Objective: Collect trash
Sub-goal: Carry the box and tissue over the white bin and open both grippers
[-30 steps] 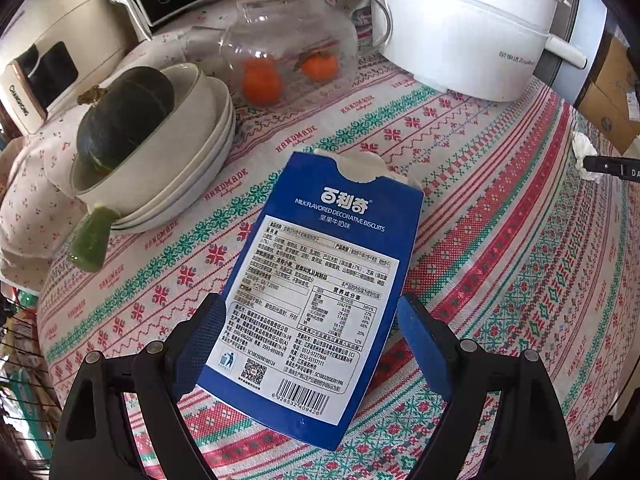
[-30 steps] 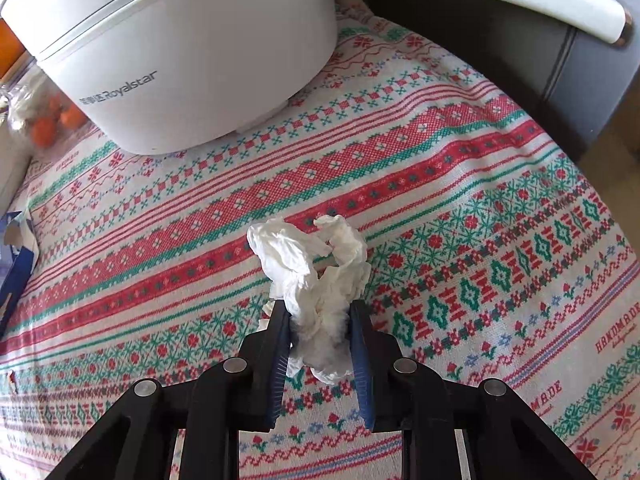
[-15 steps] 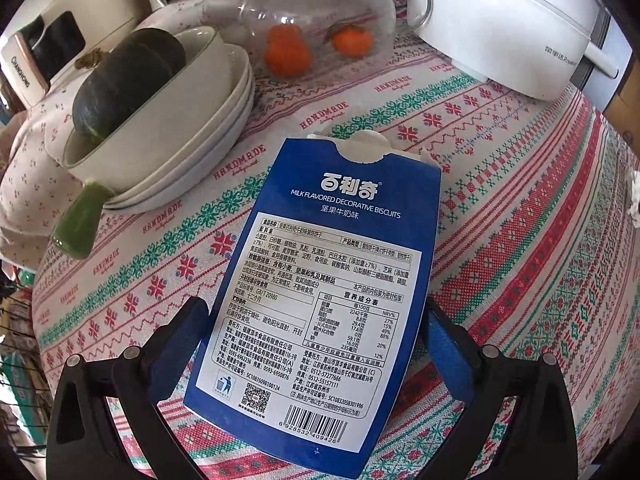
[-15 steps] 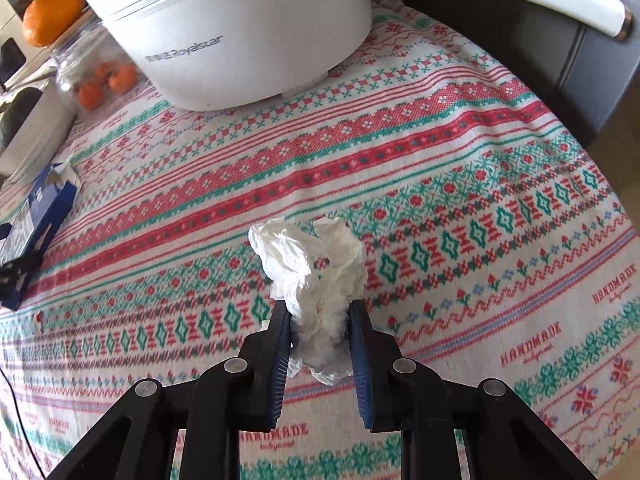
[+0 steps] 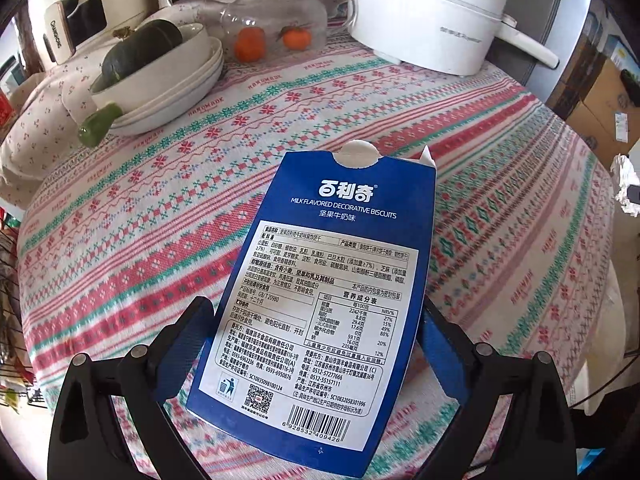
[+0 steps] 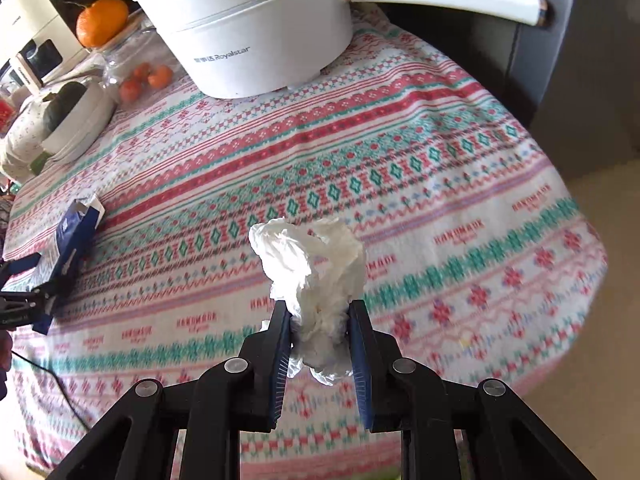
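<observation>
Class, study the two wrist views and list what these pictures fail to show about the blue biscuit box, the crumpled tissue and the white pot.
1. Blue biscuit box, left wrist view: contents hidden by its walls.
2. Left gripper: right finger mostly hidden behind the box.
3. Crumpled tissue, right wrist view: whether it wraps anything is hidden by its folds.
4. White pot, both views: top cut off by the frame edge.

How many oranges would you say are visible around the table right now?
3: one large orange sits on the wooden lid of the glass jar, and two small ones lie inside it. Others may be hidden behind the white pot.
</observation>
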Motion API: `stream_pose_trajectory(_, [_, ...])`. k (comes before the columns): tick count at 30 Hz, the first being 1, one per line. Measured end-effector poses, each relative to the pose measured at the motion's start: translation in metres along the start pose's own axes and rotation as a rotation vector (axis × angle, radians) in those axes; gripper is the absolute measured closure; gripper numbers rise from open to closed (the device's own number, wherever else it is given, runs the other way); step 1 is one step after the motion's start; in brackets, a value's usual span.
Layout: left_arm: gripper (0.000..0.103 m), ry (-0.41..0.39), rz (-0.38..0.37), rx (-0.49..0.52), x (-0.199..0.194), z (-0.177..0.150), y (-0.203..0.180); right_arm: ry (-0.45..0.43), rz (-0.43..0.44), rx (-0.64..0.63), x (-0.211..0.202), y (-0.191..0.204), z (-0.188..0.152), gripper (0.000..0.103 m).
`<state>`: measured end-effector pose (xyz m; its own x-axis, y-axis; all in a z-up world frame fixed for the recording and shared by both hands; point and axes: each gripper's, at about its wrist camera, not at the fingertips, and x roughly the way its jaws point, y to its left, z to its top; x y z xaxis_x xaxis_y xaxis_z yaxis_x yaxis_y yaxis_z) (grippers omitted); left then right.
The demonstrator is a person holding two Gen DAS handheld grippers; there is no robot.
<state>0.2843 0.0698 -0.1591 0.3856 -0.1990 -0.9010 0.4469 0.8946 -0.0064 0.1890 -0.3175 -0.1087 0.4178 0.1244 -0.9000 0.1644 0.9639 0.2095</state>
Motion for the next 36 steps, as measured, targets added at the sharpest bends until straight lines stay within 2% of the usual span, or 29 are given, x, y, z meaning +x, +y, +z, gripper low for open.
stream_pose_trajectory(9, [0.004,-0.072,-0.135,0.022,-0.07,-0.02,-0.067,-0.018,0.026,0.036,-0.049,-0.016,-0.051,0.079])
stream_pose_trajectory(14, [0.004,-0.103,-0.223,0.074,-0.108,-0.026,-0.124,-0.037,0.012,0.049,-0.075,-0.032,-0.082,0.079])
stream_pose_trajectory(19, [0.004,-0.094,-0.287,0.148,-0.13,-0.039,-0.195,-0.045,0.014,0.087,-0.095,-0.054,-0.115,0.079])
stream_pose_trajectory(24, [0.004,-0.037,-0.328,0.213,-0.123,-0.063,-0.266,-0.008,0.0,0.136,-0.095,-0.08,-0.141,0.079])
stream_pose_trajectory(28, [0.004,0.023,-0.335,0.253,-0.105,-0.079,-0.315,0.027,-0.054,0.145,-0.09,-0.096,-0.154,0.079])
stream_pose_trajectory(34, [0.003,0.091,-0.311,0.305,-0.069,-0.084,-0.362,0.126,-0.081,0.189,-0.073,-0.119,-0.171,0.077])
stream_pose_trajectory(36, [0.003,0.103,-0.305,0.316,-0.056,-0.079,-0.367,0.149,-0.071,0.224,-0.07,-0.127,-0.174,0.072])
